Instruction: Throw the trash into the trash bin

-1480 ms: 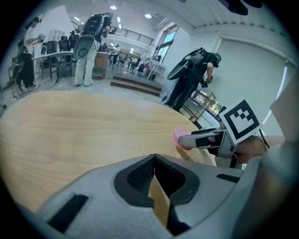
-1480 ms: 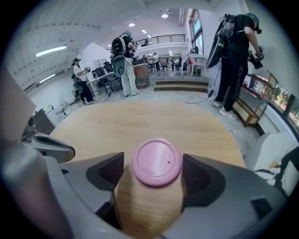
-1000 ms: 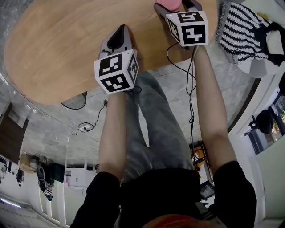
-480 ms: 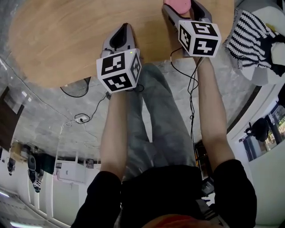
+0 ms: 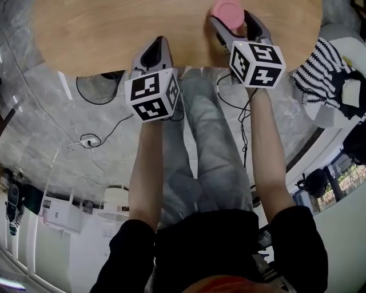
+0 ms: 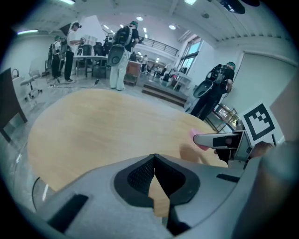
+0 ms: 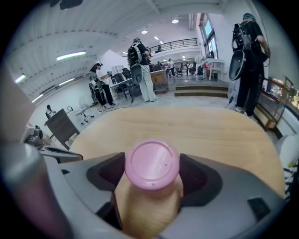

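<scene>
Right gripper (image 5: 231,18) jaws clamped on 1 pink-capped bottle (image 7: 152,164); left gripper (image 6: 154,158) jaws pressed together, holding nothing; both at wooden table (image 5: 103,28) edge.

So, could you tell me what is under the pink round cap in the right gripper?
Under the pink round cap a blurred tan body shows, clamped in the right gripper. Its base is hidden by the gripper.

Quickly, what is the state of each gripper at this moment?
Left gripper: closed, holding nothing.
Right gripper: closed on a pink-lidded bottle.
</scene>
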A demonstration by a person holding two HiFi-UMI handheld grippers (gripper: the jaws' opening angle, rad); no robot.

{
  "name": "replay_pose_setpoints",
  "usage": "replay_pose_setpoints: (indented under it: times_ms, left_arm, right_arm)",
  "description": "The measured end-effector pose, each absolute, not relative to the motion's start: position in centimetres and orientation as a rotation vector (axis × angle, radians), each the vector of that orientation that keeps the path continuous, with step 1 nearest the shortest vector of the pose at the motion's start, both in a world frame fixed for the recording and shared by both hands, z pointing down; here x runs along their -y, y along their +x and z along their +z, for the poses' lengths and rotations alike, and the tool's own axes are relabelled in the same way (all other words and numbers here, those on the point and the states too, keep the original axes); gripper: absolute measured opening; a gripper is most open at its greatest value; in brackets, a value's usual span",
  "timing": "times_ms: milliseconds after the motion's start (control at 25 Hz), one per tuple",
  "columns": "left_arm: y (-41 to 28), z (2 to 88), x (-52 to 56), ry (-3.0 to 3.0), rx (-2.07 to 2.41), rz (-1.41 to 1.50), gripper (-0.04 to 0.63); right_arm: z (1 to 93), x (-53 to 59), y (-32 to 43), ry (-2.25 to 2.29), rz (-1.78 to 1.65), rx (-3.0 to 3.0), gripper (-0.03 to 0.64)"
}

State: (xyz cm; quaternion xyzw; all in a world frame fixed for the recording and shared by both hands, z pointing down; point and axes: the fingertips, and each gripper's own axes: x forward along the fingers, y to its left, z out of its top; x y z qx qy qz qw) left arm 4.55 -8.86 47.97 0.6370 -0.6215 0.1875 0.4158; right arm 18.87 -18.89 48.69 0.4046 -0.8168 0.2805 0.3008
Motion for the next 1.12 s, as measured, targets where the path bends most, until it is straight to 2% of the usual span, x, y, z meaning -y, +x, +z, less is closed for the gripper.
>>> replay_pose_setpoints:
  times_ms: [480, 800, 1120]
  left_arm:
    - [-9.4, 47.9, -4.9, 1.291, 1.779, 0.335, 0.008]
    - [-16.0, 49.4, -13.3, 1.081, 1.880, 0.208, 0.008]
    - [-21.5, 50.5, -21.3, 0.862, 1.949, 0.101, 0.008]
  right_arm:
    - [48.1, 7.7, 1.1, 0.643, 0.676, 2.280, 0.339]
    - [49.0, -1.4, -9.9, 0.311, 0.611, 2.298, 0.339]
    - [51.1, -9.3, -17.9, 0.039, 0.564, 2.249, 0.339]
